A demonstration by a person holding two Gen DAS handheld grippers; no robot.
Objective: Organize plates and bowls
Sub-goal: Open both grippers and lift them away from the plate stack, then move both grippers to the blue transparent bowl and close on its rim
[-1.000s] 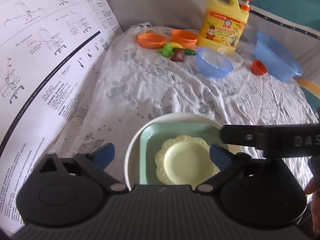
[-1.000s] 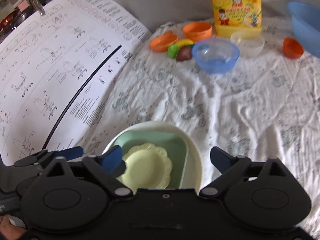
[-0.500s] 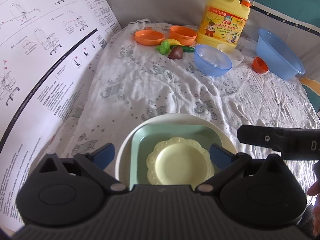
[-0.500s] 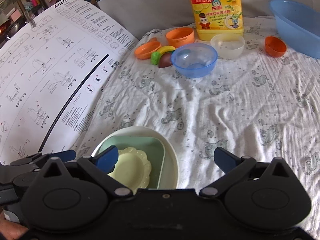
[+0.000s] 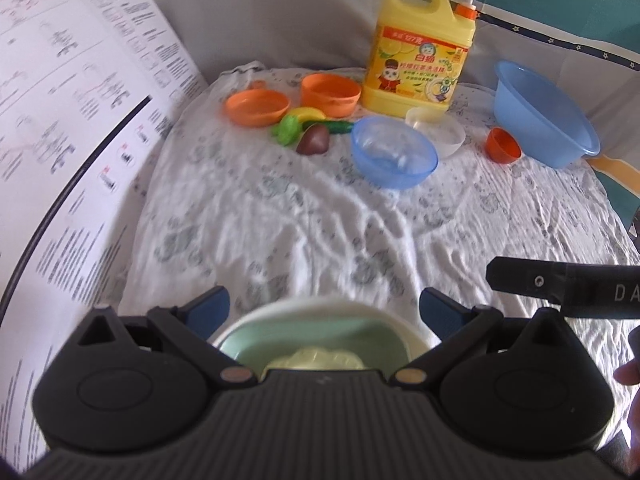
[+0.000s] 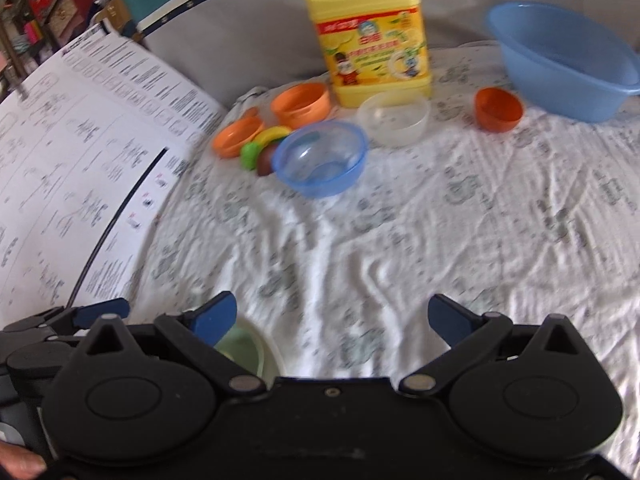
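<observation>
Your left gripper point(image 5: 322, 310) hangs with its jaws spread wide and nothing between them, right above the stack of plates: a white round plate point(image 5: 404, 322) at the bottom, a mint-green square dish point(image 5: 312, 338) inside it, and a pale yellow scalloped plate point(image 5: 320, 360) on top. The stack sits at the near edge of the printed white cloth point(image 5: 320, 220), mostly hidden by the gripper body. Your right gripper point(image 6: 332, 318) is released too — empty, its fingers apart over bare cloth, with the stack just showing under its left fingertip.

At the far end you have the bowls: a blue translucent bowl point(image 5: 394, 152), a clear bowl point(image 5: 438, 132) just behind it, a small orange cup point(image 5: 503, 146), a large blue basin point(image 5: 544, 120), an orange bowl point(image 5: 330, 94) and an orange shallow dish point(image 5: 257, 109). Toy food point(image 5: 308, 132) (green, yellow and dark red pieces) lies between the orange dishes and the blue bowl. The yellow detergent jug point(image 5: 422, 56) stands upright behind them — and an instruction sheet point(image 5: 60, 140) covers the left side.
</observation>
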